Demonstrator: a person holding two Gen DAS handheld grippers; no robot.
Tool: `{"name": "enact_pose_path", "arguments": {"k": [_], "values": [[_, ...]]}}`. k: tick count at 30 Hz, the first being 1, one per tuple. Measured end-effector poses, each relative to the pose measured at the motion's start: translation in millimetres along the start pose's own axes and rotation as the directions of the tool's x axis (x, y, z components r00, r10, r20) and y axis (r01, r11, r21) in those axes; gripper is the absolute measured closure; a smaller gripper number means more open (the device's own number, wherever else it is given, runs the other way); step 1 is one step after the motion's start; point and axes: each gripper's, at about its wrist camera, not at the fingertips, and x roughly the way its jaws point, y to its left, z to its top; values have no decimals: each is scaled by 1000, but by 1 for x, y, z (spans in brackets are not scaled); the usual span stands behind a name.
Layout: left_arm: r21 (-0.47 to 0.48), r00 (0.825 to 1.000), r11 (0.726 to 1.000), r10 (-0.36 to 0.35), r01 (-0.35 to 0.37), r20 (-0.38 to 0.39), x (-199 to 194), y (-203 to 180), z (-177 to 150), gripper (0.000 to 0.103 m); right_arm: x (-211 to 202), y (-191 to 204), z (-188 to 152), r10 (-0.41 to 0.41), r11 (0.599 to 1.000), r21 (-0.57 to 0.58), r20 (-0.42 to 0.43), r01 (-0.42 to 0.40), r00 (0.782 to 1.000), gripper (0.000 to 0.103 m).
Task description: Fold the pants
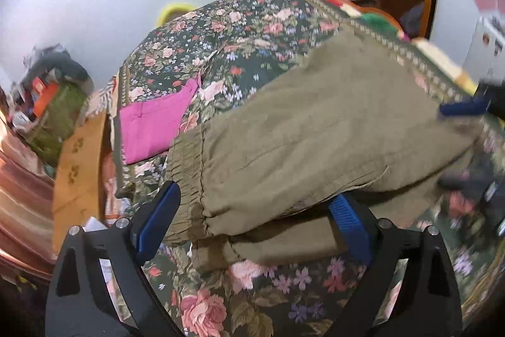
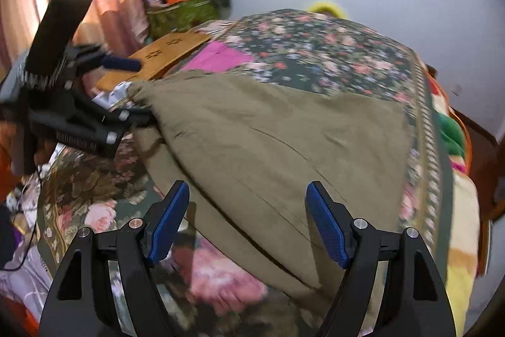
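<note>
Olive pants (image 1: 315, 131) lie folded on floral bedspread (image 1: 252, 289); no legible writing. Left gripper (image 1: 252, 226) jaws apart at waistband; right gripper (image 2: 247, 223) jaws apart, gripping nothing.

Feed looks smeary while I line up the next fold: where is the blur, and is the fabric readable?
Left wrist view: the olive-green cotton pants show sharp seams, but the right edge smears, blurring the right gripper. Right wrist view: the pants are softer, the floral bedspread below streaks, and the left gripper is motion-blurred. Both bow at the rim.
</note>
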Motion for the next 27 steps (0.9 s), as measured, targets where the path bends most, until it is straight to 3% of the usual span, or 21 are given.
{"name": "enact_pose_path", "arguments": {"k": [3, 7, 11, 13, 15, 17, 20, 27], "values": [[-35, 999, 999, -28, 29, 16, -2, 6, 8, 10, 12, 10, 8, 3, 999, -45, -13, -3, 1000, 37], [-33, 999, 998, -51, 51, 14, -3, 3, 7, 17, 27, 14, 18, 3, 997, -75, -34, -6, 999, 72], [-15, 997, 997, -79, 79, -17, 2, -5, -3, 20, 23, 14, 21, 10, 997, -81, -20, -12, 1000, 86], [-13, 995, 995, -95, 94, -34, 6, -8, -8, 21, 18, 16, 21, 4, 995, -96, -6, -4, 1000, 91], [3, 996, 997, -76, 76, -49, 10, -13, -11, 31, 15, 17, 21, 3, 995, -99, 0, -3, 1000, 93], [10, 996, 997, -70, 71, -53, 10, -17, -13, 60, 11, 17, 21, 0, 995, -98, 9, 1, 1000, 94], [15, 996, 997, -79, 80, -48, 7, -19, -14, 79, 8, 18, 19, -3, 995, -98, 16, 5, 1000, 94], [20, 996, 996, -90, 90, -20, -11, -19, -22, 87, 3, 23, 11, -3, 995, -97, 16, 5, 1000, 94]]}}
